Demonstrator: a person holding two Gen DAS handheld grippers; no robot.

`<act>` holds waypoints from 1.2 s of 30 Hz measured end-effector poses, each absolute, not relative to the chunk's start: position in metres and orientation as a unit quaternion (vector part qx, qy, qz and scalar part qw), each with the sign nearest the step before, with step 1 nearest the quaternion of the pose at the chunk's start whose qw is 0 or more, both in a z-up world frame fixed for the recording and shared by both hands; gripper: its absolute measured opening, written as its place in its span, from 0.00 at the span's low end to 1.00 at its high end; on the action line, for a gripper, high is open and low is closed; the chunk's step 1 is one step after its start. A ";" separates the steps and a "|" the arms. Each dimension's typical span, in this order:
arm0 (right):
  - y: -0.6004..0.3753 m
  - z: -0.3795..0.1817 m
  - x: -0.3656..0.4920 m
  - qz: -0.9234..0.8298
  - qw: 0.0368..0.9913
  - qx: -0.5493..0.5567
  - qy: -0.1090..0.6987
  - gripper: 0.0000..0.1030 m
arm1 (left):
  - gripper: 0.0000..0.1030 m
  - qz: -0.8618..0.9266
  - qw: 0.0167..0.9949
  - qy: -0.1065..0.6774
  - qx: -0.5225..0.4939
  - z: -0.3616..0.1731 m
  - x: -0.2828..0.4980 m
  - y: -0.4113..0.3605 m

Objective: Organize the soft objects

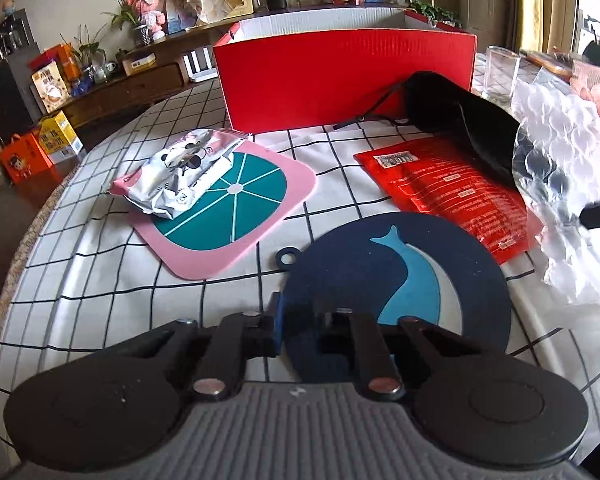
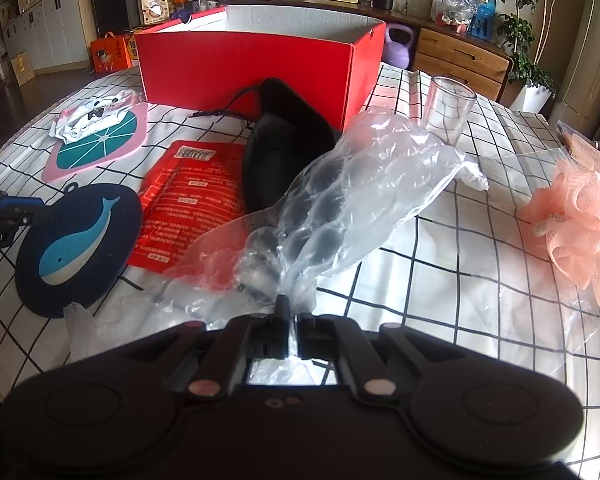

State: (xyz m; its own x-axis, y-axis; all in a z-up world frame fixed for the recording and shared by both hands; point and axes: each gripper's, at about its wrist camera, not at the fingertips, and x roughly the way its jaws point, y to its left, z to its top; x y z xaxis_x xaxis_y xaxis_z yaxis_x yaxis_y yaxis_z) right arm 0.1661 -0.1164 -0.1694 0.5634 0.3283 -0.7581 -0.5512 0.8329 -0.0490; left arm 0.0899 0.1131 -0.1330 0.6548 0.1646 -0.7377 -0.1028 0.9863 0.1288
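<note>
Left tool [image 1: 300,332]: jaws drawn together on the near rim of the round navy whale mat [image 1: 396,280], which lies flat on the surface [image 1: 100,280]; the pads pinch its edge.
Right tool [image 2: 294,320]: closed tight on a bunched corner of the clear air-cushion wrap [image 2: 340,200], the rest of the sheet billowing up and away in front of it.
Goal container: the open red box [image 1: 340,76] stands at the far side of the checked cloth, straight ahead of both tools, its tall front wall facing them.
Key relation: the whale mat sits between the left tool and the box, so it must likely rise clear of that wall before it can go in; the wrap in the right tool faces the same climb.
Nearer hand: neither plainly nearer to the box; the left holds the flatter, floppier piece.
In the way: red packet [image 1: 452,196] and a black pouch [image 1: 460,120] lie between mat and box, the pouch leaning on the box front.
Still loose: pink mat [image 1: 260,220] with a silvery packet [image 1: 180,172] on it at left; peach bath pouf [image 2: 576,220] well off right, a glass [image 2: 448,108] beside the box.
Risk: the limp mat may fold and catch the box rim.
</note>
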 end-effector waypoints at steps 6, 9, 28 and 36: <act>-0.118 -0.161 0.164 0.252 0.879 -0.139 0.379 0.02 | 0.00 0.063 0.908 0.414 0.018 -0.128 0.094 0.119; -0.119 -0.149 0.161 0.261 0.882 -0.142 0.365 0.02 | 0.00 0.059 0.908 0.415 0.011 -0.124 0.095 0.121; -0.101 -0.082 0.165 0.301 0.891 -0.146 0.307 0.02 | 0.01 0.005 0.920 0.390 -0.040 -0.073 0.112 0.131; -0.090 -0.064 0.174 0.307 0.893 -0.154 0.289 0.02 | 0.03 0.018 0.923 0.382 -0.045 -0.061 0.123 0.143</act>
